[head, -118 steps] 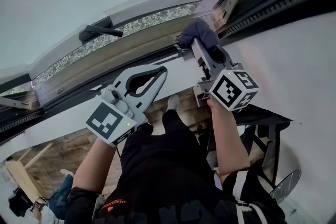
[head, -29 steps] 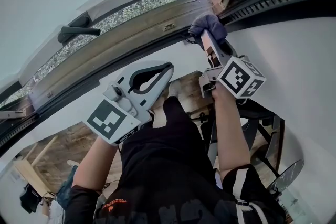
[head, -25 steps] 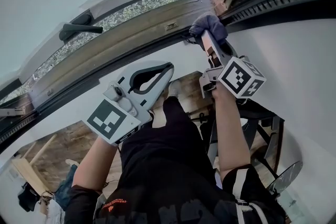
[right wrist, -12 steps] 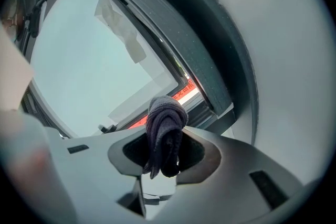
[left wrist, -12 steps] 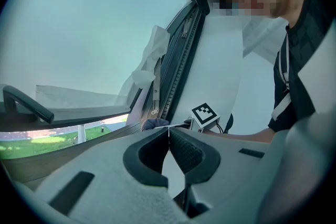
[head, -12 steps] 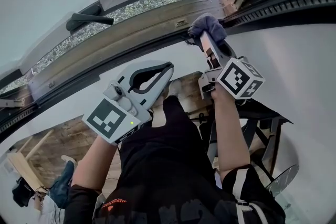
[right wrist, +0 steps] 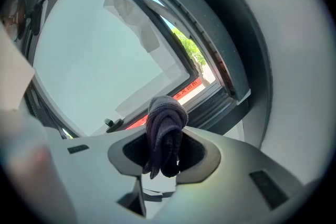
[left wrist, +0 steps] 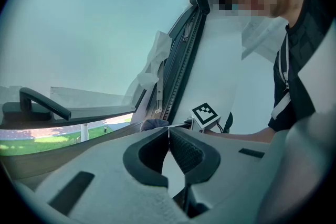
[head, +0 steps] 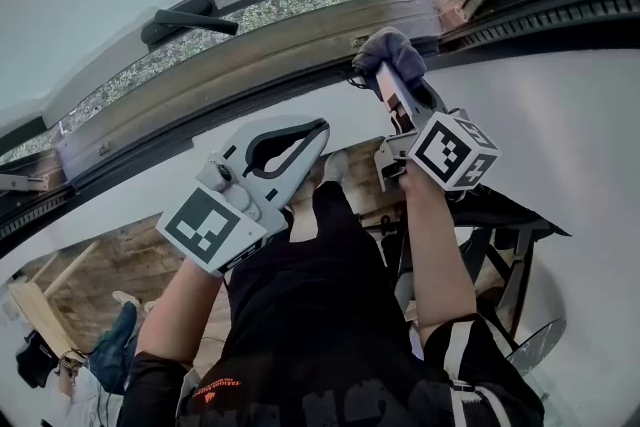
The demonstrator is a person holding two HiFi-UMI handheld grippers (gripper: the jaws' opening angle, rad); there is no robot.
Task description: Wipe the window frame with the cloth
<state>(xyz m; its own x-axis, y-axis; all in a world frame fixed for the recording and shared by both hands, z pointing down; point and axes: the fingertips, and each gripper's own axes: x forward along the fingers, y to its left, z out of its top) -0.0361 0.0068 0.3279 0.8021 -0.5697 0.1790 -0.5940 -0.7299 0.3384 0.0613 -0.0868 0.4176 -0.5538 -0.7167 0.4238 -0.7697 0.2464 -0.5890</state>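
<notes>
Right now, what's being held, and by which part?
The right gripper clamps the bunched cloth near its middle; the left gripper is shut, empty.

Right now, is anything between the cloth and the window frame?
Nothing visible. The cloth, clamped in the right gripper, sits at the window frame near its corner; the left gripper hangs shut and empty below.

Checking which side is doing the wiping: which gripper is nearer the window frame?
Right. The right gripper, shut on the cloth, holds it up at the window frame. The left gripper, shut and empty, hangs lower, apart from it.
</notes>
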